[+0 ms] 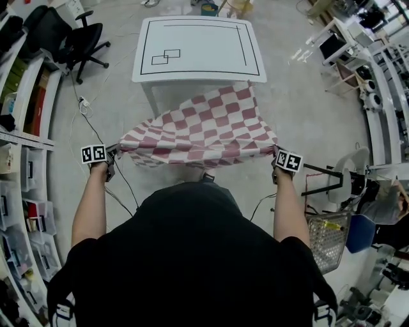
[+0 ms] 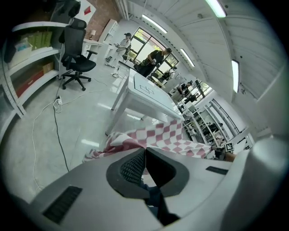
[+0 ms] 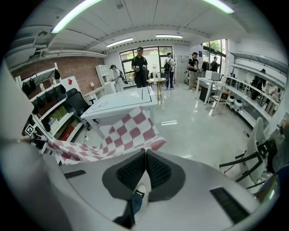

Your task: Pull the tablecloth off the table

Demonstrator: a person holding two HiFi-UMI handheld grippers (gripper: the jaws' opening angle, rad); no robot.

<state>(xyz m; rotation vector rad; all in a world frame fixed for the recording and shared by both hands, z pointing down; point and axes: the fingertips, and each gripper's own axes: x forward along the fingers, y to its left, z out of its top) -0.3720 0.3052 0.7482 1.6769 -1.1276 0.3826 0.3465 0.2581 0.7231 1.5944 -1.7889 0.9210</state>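
Nearly finished: the left gripper (image 1: pixel 117 152) and right gripper (image 1: pixel 275 155) are each pinching a corner of the red-and-white checked fabric tablecloth (image 1: pixel 204 128). The white rectangular table (image 1: pixel 198 48) is lying bare, with only the cloth's far edge apparently touching its rim.

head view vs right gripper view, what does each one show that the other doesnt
Only the head view: the person's torso and both forearms, with the left gripper and right gripper holding the near corners of the checked tablecloth. Only the right gripper view: that gripper's jaws shut on its corner, the ceiling lights, and people standing beyond the white table. Both: the table and the tablecloth stretched from its near edge toward the grippers.
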